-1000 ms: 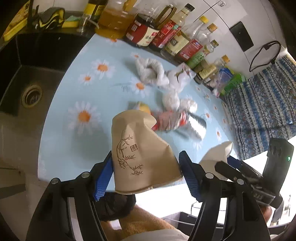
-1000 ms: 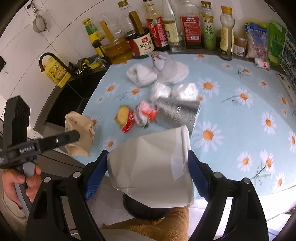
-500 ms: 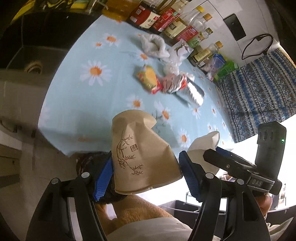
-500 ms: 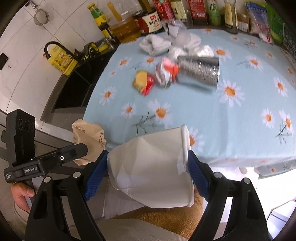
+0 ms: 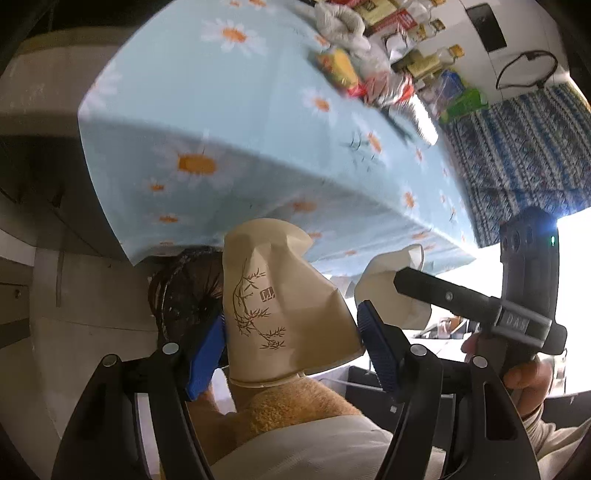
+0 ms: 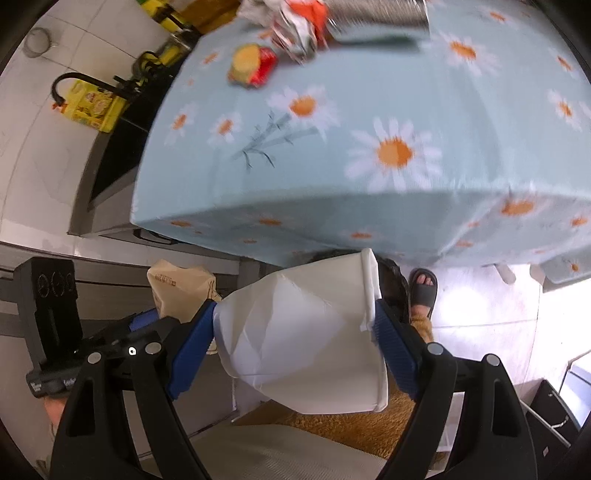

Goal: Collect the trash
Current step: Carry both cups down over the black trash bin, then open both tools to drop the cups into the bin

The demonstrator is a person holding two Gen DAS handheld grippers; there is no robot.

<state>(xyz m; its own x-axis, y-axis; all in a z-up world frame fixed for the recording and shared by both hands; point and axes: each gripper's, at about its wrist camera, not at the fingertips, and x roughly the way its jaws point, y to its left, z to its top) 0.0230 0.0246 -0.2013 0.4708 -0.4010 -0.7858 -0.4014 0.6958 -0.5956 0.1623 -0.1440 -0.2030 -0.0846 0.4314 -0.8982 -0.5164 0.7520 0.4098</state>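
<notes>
A crushed brown paper cup (image 5: 280,310) with a bamboo print sits between the blue pads of my left gripper (image 5: 290,332), which is shut on it. My right gripper (image 6: 295,334) is shut on a crushed white paper cup (image 6: 306,332). Both are held below the front edge of the table, above a dark bin with a black liner (image 5: 184,288). The white cup (image 5: 391,288) and the right gripper show at the right of the left wrist view. The brown cup (image 6: 181,288) shows at the left of the right wrist view. More trash stays on the tabletop: a yellow and red wrapper (image 6: 251,66), crumpled foil wrappers (image 6: 295,22) and a silver can (image 6: 376,14).
The table wears a light blue daisy cloth (image 6: 369,110) whose front edge hangs just above the grippers. Bottles and packets (image 5: 417,48) line the far side. A dark sink (image 6: 110,155) lies left. A person's knees (image 5: 288,413) and a sandalled foot (image 6: 423,288) are below.
Both grippers have dropped from above the tabletop to below its front edge, each still holding its cup. The dark bin has come into view behind the cups.
</notes>
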